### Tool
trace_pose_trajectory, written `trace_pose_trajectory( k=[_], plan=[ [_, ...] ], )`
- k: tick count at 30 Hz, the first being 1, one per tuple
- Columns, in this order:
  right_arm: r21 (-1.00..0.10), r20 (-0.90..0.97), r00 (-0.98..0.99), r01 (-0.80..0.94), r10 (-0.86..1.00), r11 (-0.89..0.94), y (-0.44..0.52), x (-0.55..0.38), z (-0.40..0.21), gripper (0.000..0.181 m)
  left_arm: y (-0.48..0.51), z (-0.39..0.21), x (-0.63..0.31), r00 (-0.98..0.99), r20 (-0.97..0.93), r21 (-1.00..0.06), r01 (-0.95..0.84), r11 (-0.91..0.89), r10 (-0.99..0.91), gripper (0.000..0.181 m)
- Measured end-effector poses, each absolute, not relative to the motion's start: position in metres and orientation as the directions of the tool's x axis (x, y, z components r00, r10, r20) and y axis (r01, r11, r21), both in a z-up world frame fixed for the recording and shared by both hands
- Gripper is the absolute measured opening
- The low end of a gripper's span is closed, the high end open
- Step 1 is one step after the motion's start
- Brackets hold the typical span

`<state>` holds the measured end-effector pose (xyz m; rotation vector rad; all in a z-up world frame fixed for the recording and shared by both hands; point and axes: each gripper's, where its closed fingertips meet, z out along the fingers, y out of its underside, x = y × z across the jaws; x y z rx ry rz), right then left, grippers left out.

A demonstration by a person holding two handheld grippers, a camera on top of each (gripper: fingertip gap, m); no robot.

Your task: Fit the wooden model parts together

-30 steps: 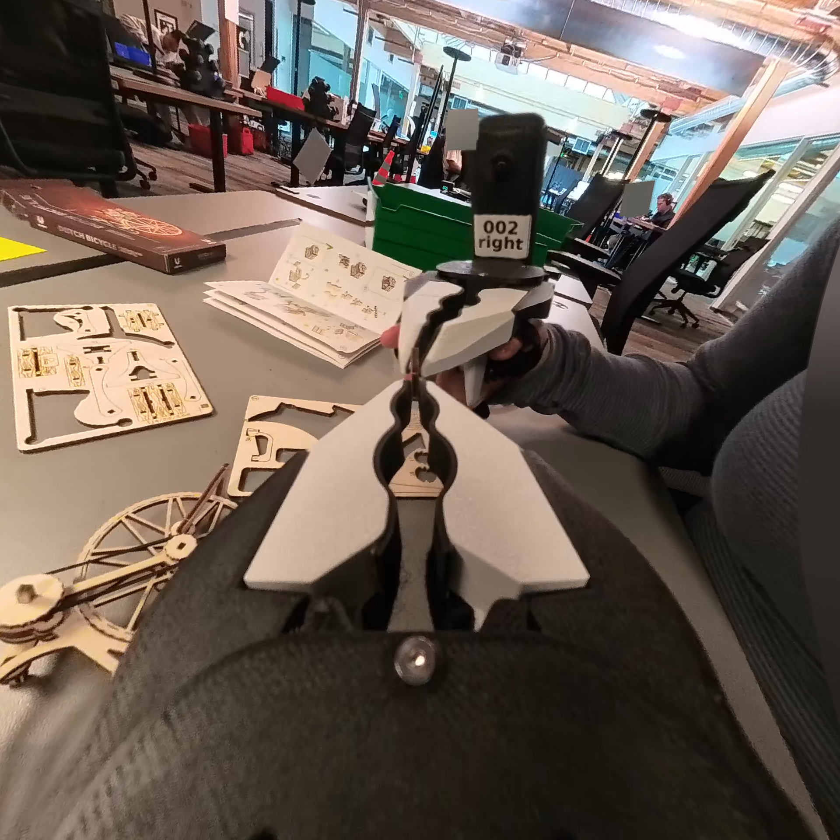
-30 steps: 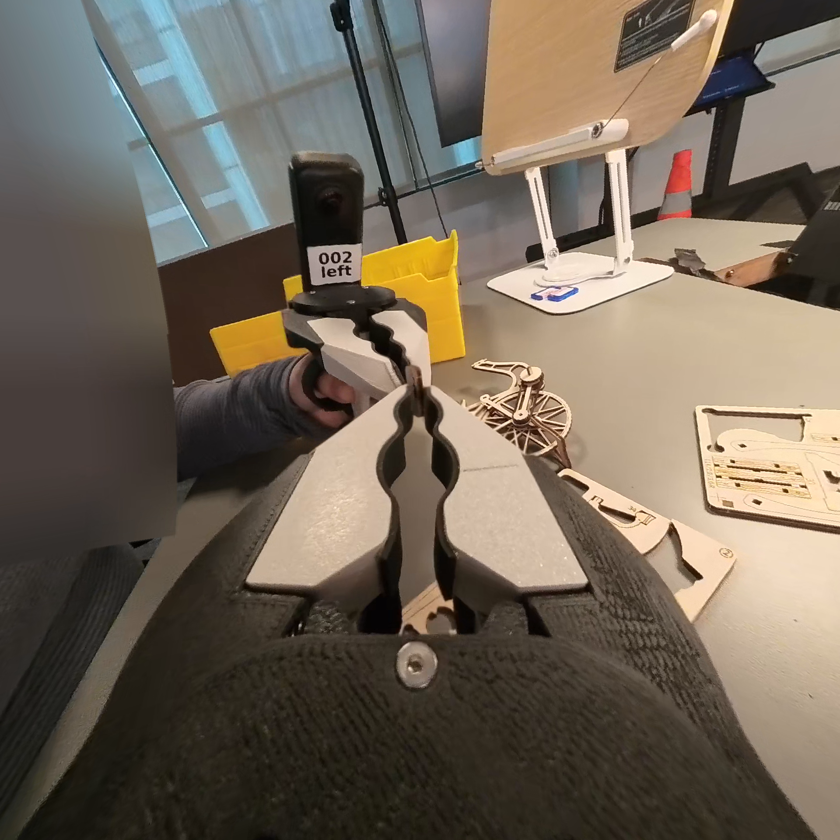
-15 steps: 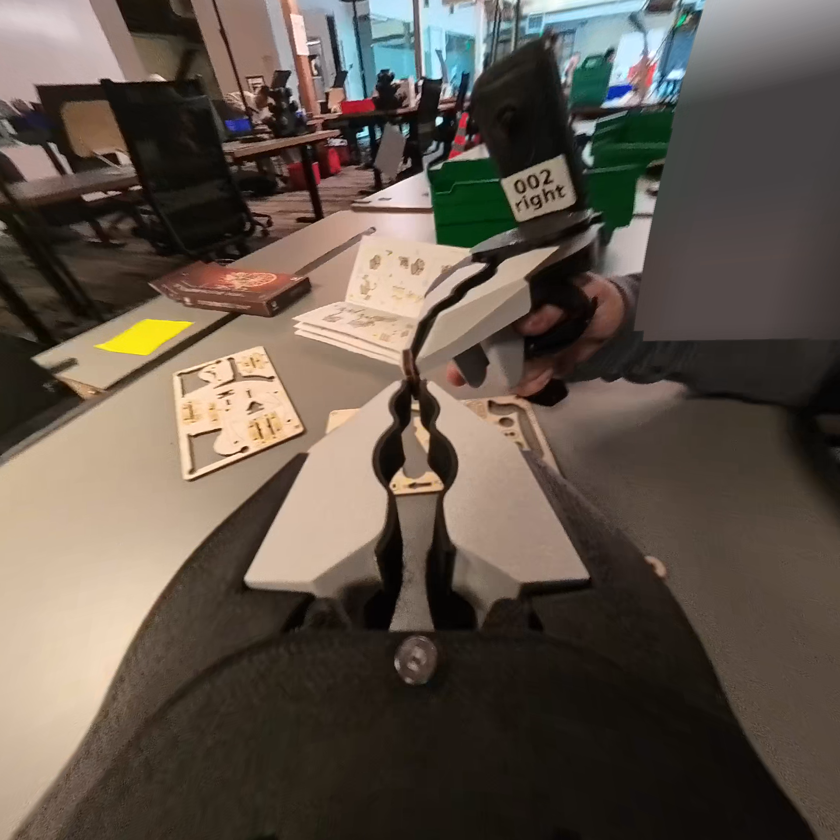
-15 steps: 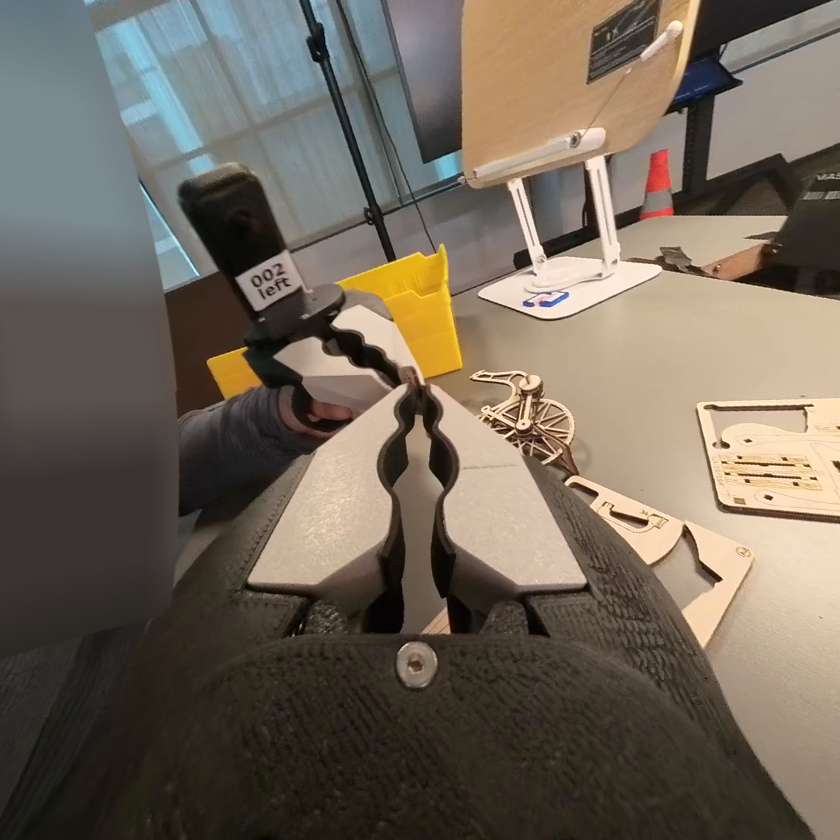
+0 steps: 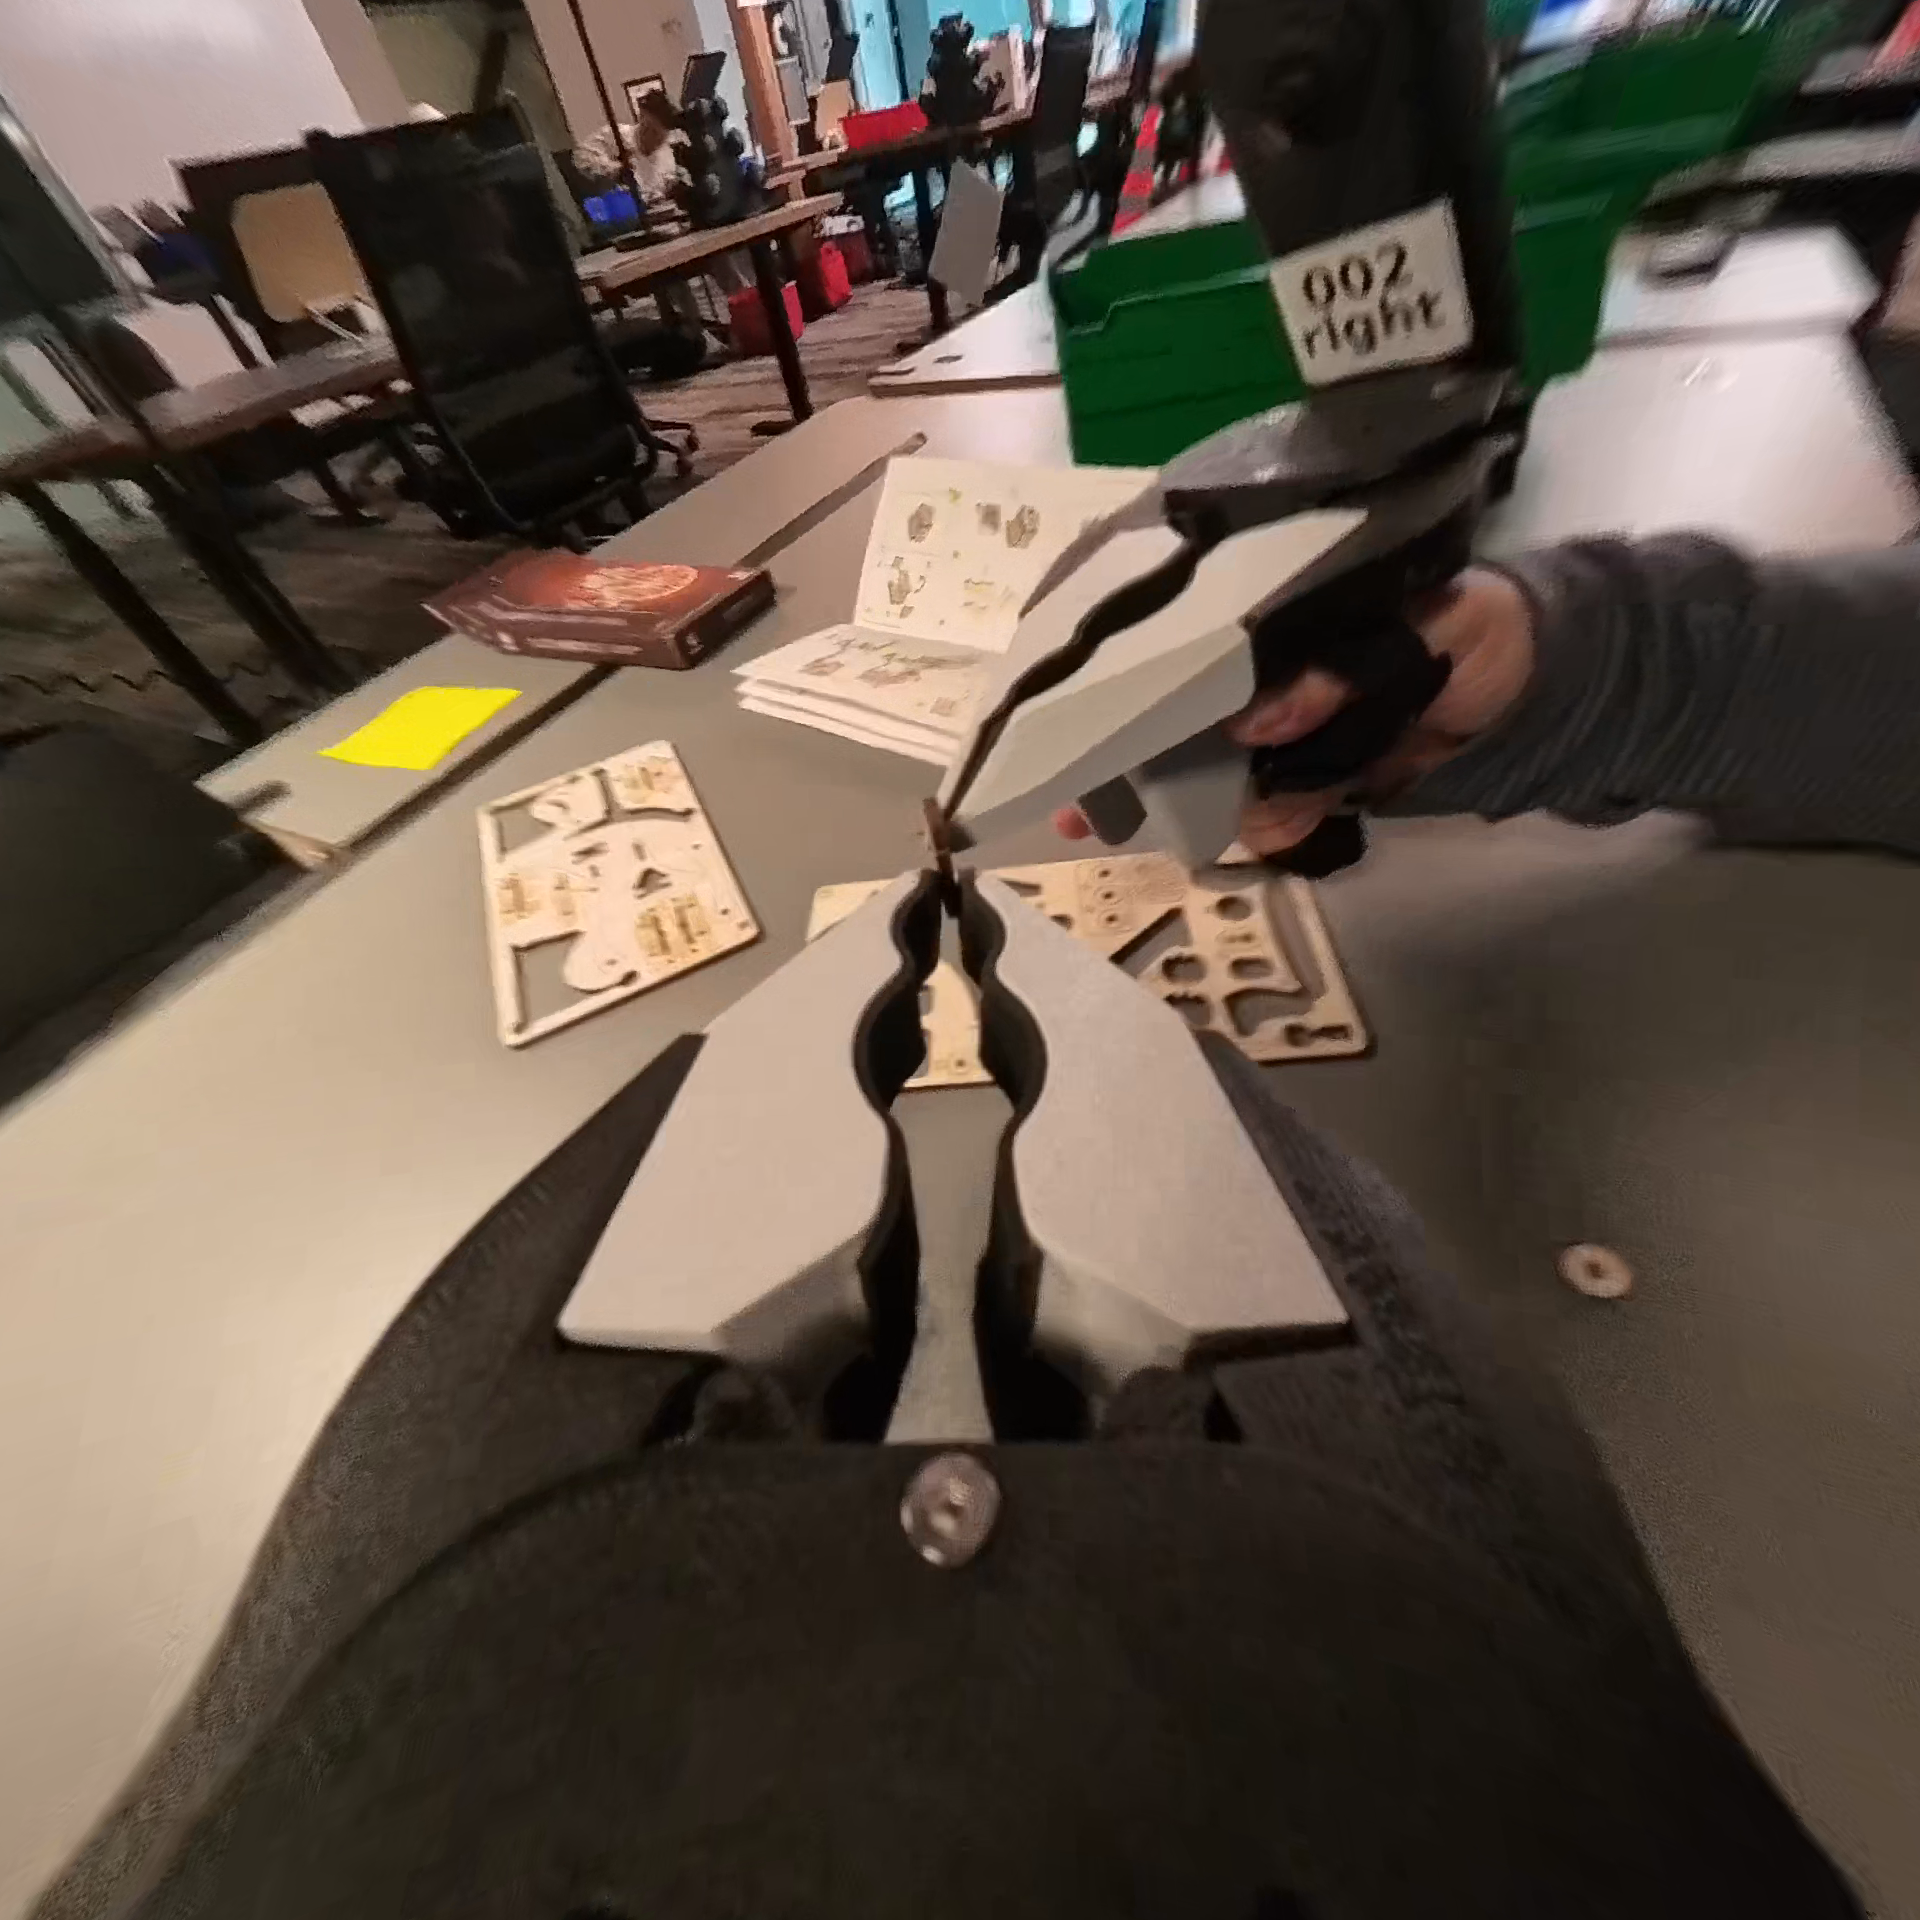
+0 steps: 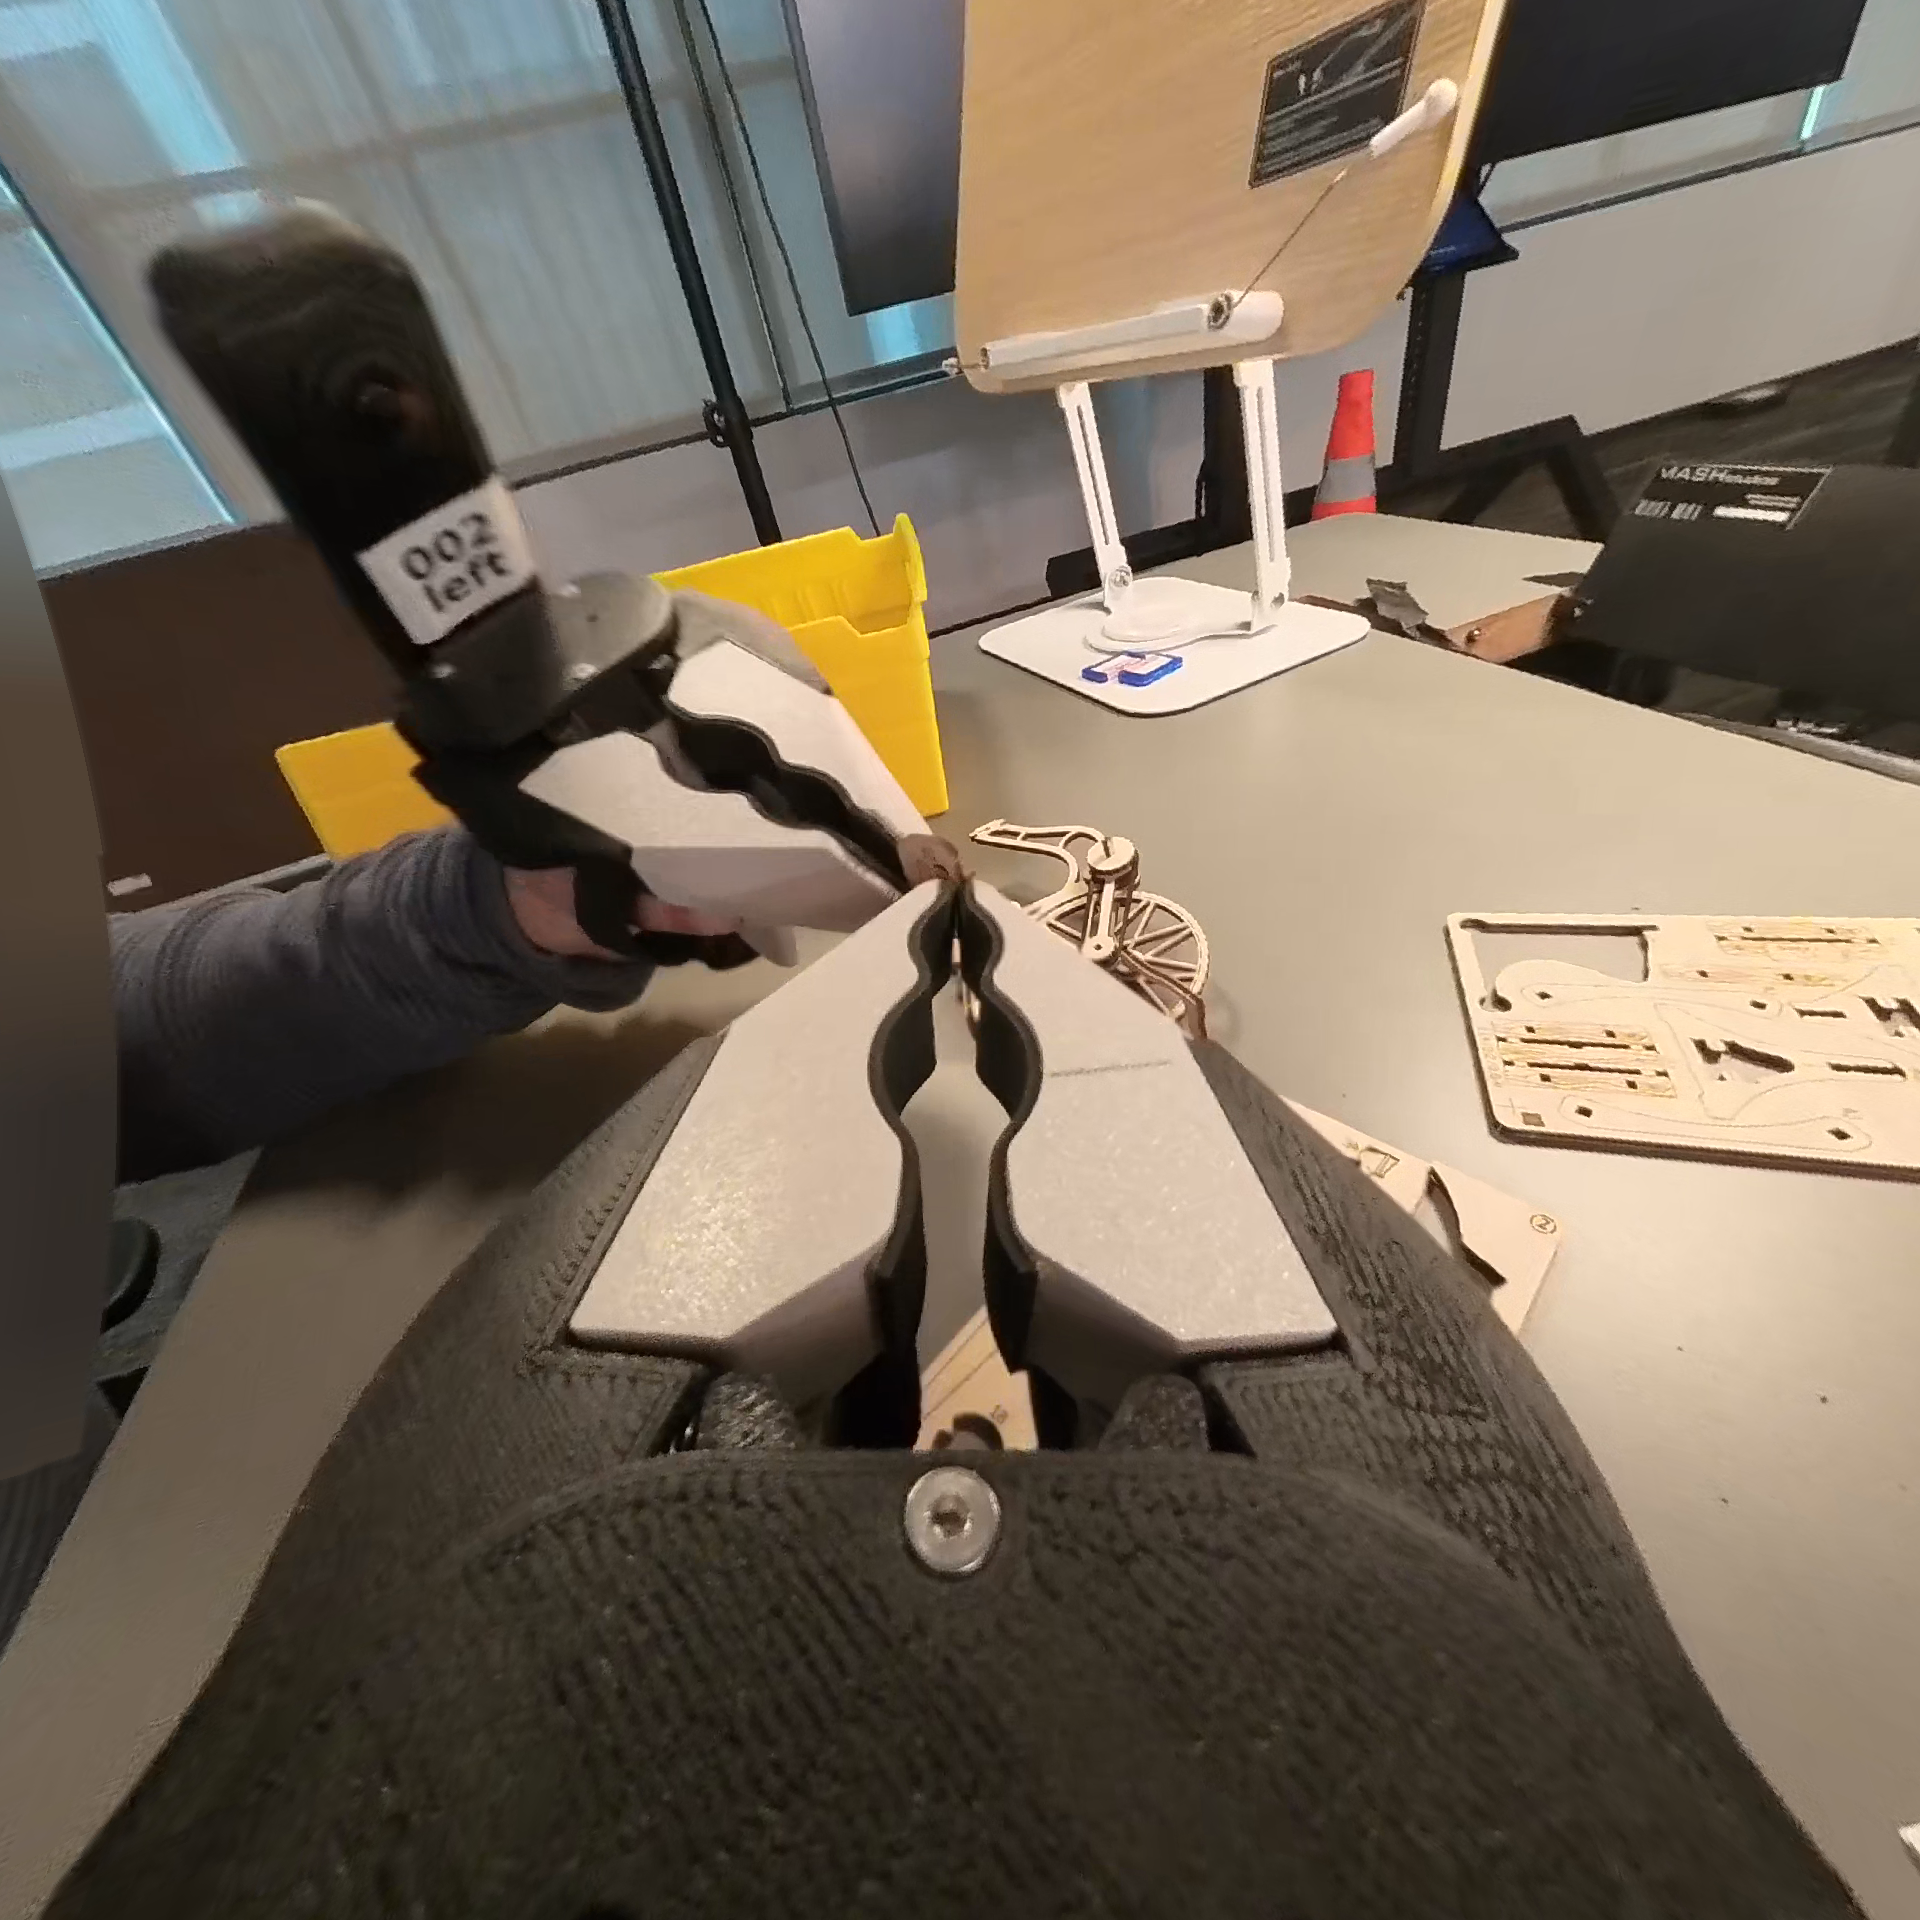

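Two hand-held claws meet tip to tip above a grey counter point(image 5: 312, 1195), in the middle of each frame. The left claw point(image 5: 943, 902) is clenched on a small dark-edged wooden piece point(image 5: 940, 831), seen edge-on. The right claw point(image 6: 954, 902), coming in from the upper right of the left wrist view, is also clenched, and its tip touches that same piece; whether it pinches a second part is too small to tell. This looks like the joining step, two small parts being pressed together in the air. The next move likely calls for careful alignment and a gentle squeeze, since thin plywood could snap. At centre right of the right wrist view a partly built wooden bicycle model point(image 6: 1112, 925) lies on the counter, with spoked wheel and curved frame. Laser-cut plywood sheets point(image 5: 613, 883) with emptied cutouts lie nearby, and an open instruction booklet point(image 5: 925, 634) sits behind them.
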<state>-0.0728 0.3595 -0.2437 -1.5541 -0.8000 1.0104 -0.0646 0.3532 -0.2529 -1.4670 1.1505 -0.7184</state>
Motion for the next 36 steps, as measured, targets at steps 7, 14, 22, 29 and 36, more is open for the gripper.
trace_pose_trajectory(
  k=[7,14,22,29,36],
  plan=[
    [-0.959,-0.283,0.351,-0.092,0.893,-0.268,0.358,-0.072,-0.239,0.004,0.359,-0.232,-0.073,0.234,0.326,-0.945,0.075,-0.317,-0.916,0.002],
    [-0.955,-0.296,0.358,-0.134,0.886,-0.266,0.360,-0.071,-0.236,0.007,0.352,-0.233,-0.068,0.157,0.381,-0.924,0.075,-0.374,-0.911,0.002],
    [-0.961,-0.277,0.357,-0.117,0.892,-0.252,0.358,-0.072,-0.236,0.001,0.352,-0.235,-0.067,0.164,0.375,-0.927,0.067,-0.369,-0.913,0.002],
    [-0.957,-0.291,0.339,-0.128,0.895,-0.262,0.357,-0.071,-0.234,0.004,0.351,-0.235,-0.066,0.149,0.386,-0.922,0.072,-0.380,-0.910,0.002],
    [-0.957,-0.289,0.314,-0.131,0.904,-0.261,0.354,-0.072,-0.233,0.001,0.349,-0.234,-0.065,0.125,0.402,-0.916,0.074,-0.395,-0.907,0.002]
  ],
)
